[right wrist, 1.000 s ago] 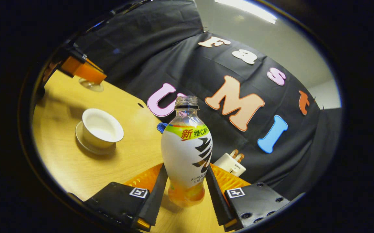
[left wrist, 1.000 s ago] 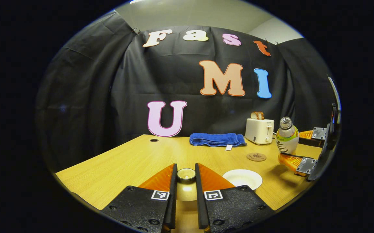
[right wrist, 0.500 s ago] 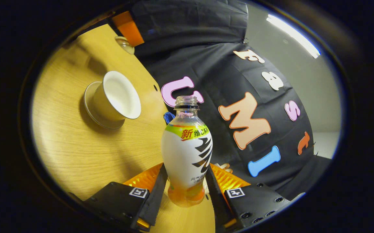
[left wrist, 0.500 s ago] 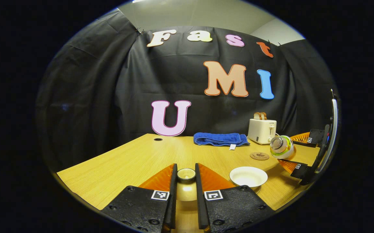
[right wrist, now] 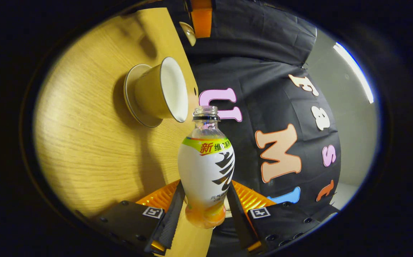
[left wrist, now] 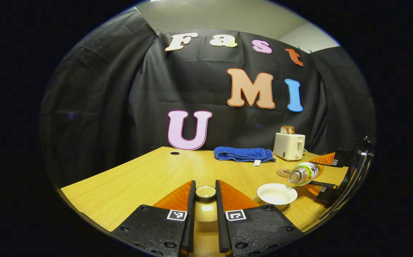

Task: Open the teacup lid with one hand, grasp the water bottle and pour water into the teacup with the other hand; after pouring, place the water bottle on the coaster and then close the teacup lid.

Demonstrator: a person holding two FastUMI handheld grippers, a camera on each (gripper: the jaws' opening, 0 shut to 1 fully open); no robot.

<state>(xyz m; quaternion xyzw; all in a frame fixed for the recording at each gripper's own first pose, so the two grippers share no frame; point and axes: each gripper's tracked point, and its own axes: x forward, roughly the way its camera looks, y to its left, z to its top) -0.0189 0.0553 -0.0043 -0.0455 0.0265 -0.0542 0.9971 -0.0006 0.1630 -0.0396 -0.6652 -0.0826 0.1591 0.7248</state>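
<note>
- The bottle lies tipped almost sideways, its open mouth just beside the cup rim.
- The right gripper pinches the bottle low down; a slip could spill it beside the cup.
- Left of the cup, the left gripper pinches the lid.
- The coaster sits behind the cup.

Teacup: cream, uncovered, upright on its saucer on the wood table.
Lid: cream, knob up, clamped between gripper fingers.
Water bottle: capless, white label, tipped sideways, mouth just above teacup rim.
Coaster: round, brown, flat behind teacup.
</note>
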